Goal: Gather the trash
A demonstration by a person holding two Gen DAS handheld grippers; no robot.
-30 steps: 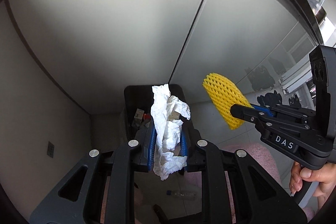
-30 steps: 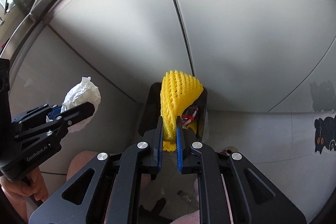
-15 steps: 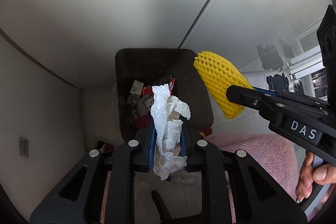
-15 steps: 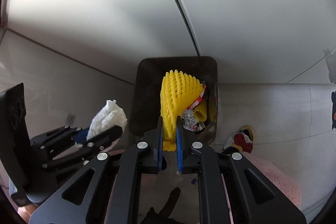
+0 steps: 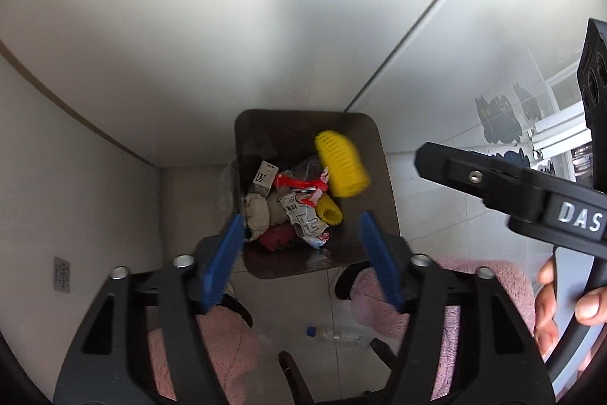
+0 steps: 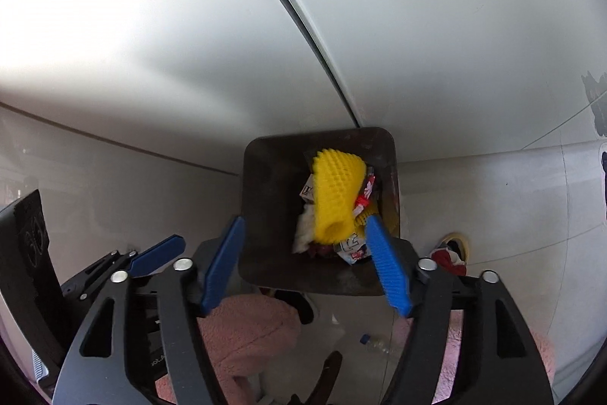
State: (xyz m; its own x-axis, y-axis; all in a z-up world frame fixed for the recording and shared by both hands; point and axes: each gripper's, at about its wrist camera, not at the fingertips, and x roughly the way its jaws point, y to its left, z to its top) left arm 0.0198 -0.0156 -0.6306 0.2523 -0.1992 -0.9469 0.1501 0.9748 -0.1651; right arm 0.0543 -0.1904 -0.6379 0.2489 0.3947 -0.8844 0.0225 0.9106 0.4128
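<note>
A dark bin stands on the floor against the white cabinet, holding wrappers and other trash. My left gripper hovers above its near rim; its jaws are opening and nothing is between the blue pads. A crumpled white tissue lies among the trash. A yellow foam net, blurred, is dropping into the bin. In the right wrist view the net is over the trash beside the tissue. My right gripper is above the bin, its jaws opening, with nothing between them.
A clear plastic bottle lies on the tiled floor near the bin. Pink fluffy fabric sits below both grippers. A red and yellow item lies right of the bin. A hand holds the right gripper; the left gripper shows at left.
Both grippers sank toward the bin and spread their jaws. The white tissue left the left gripper and the yellow net left the right one; both went into the bin.
</note>
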